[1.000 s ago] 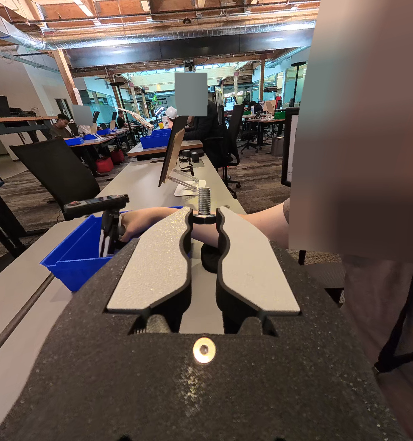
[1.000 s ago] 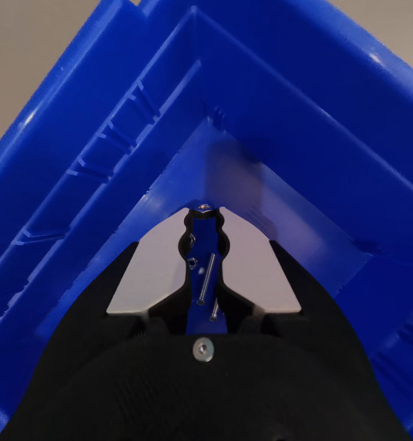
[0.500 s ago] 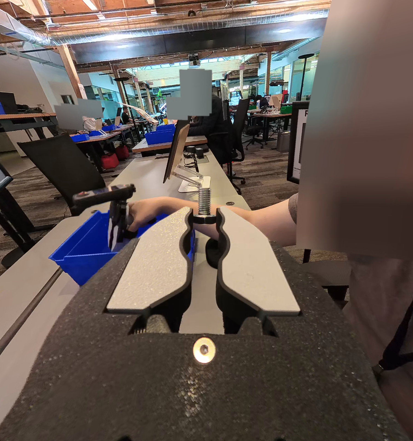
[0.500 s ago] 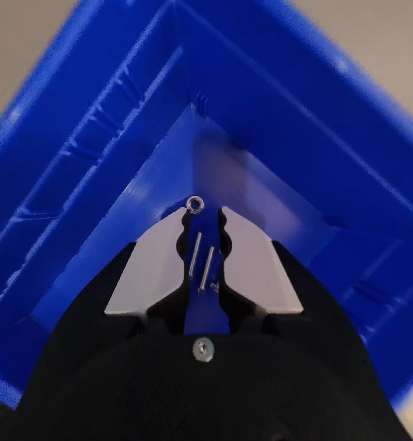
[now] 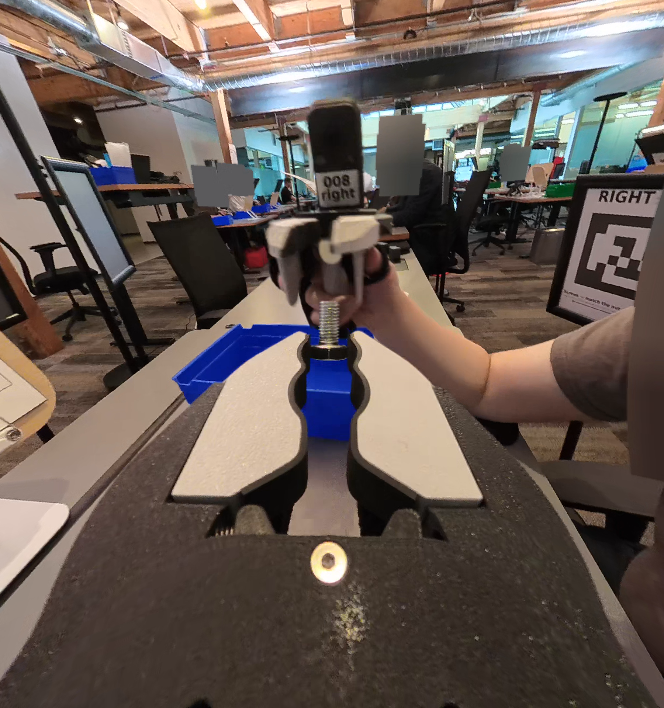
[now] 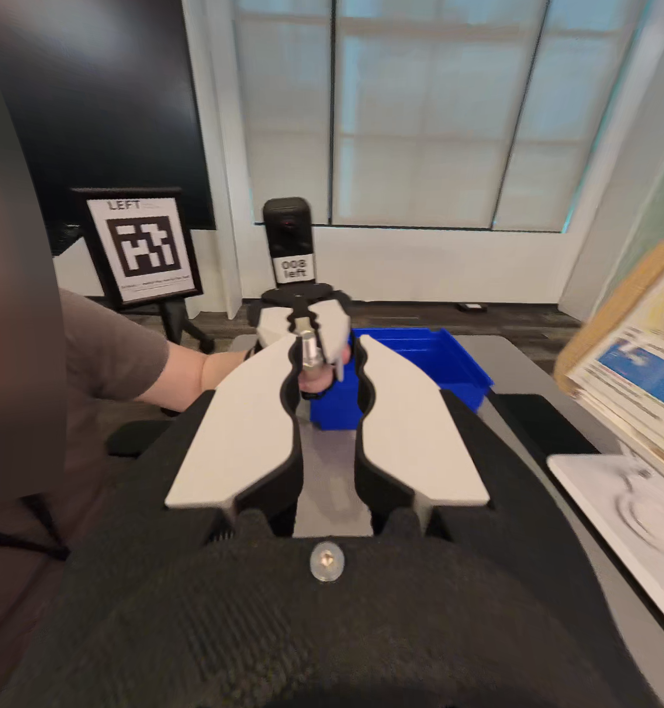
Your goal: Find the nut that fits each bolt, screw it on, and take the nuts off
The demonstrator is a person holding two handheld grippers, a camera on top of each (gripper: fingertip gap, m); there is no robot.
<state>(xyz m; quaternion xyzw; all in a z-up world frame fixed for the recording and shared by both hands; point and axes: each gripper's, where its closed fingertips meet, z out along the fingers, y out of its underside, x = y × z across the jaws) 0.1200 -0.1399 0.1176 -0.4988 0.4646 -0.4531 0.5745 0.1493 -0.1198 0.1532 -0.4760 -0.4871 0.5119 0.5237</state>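
Left wrist view: left gripper [image 5: 328, 346] clamped at its very tips on the hex head of a bolt [image 5: 328, 325], threaded shank standing upright above the jaws. Bare grey table [image 5: 104, 429] in the slot behind the tips, then the near wall of a blue bin [image 5: 215, 364] just past them, rim running off to the left with open tabletop on that side. Directly beyond the bolt, the right gripper [image 5: 322, 281] pointing down toward the thread, fingers parted, nothing between them. Farther off to the right, a framed marker sign [image 5: 616, 249] standing clear of the table edge.

Right wrist view: right gripper [image 6: 326, 344] with jaws apart, a wide gap at the tips and nothing held. Bare table between the jaws, then the blue bin [image 6: 430, 356] just ahead and right of the tips. Bolt [image 6: 309, 350] showing just inside the left fingertip, pinched by the far gripper, whether touching this finger not clear. White tray [image 6: 621, 517] and papers [image 6: 637, 367] crowding the right side; free room on the left only up to a grey sleeve [image 6: 108, 344].
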